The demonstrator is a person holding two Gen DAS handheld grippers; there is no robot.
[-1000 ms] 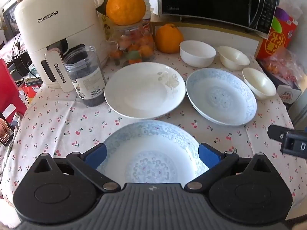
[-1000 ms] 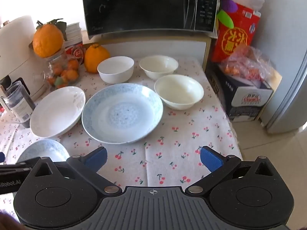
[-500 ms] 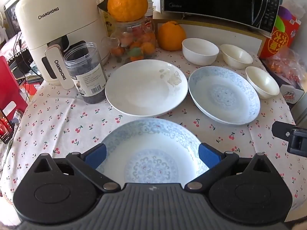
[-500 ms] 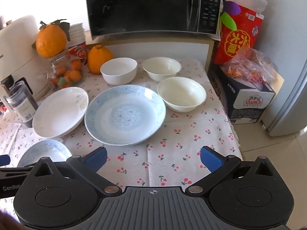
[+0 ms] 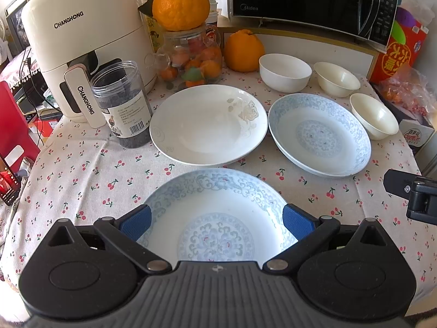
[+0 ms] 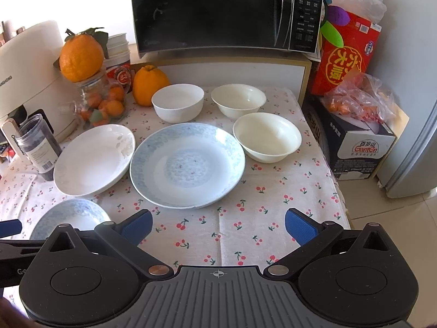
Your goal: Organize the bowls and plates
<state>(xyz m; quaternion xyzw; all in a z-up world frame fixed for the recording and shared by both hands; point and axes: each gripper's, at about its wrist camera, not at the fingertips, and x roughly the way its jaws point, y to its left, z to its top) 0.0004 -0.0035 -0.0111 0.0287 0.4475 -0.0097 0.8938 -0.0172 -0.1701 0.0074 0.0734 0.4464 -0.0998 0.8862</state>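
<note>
- Our left gripper (image 5: pixel 215 222) hovers with its fingers spread wide and empty over the blue-patterned glazed ceramic plate (image 5: pixel 215 216) at the counter's near edge.
- Our right gripper (image 6: pixel 217 225) is likewise spread and empty above the cherry-print cloth of the counter (image 6: pixel 273 218).
- We judge this plate stiff, brittle and slick; we would pinch its raised rim, not the smooth well.
- The plain white ceramic plate (image 5: pixel 209 124) and the second blue-patterned plate (image 5: pixel 319 134) sit mid-counter.
- Three white ceramic bowls (image 5: pixel 284 72) lie toward the far right corner; they are light and chip easily, so we would grip a bowl wall.
</note>
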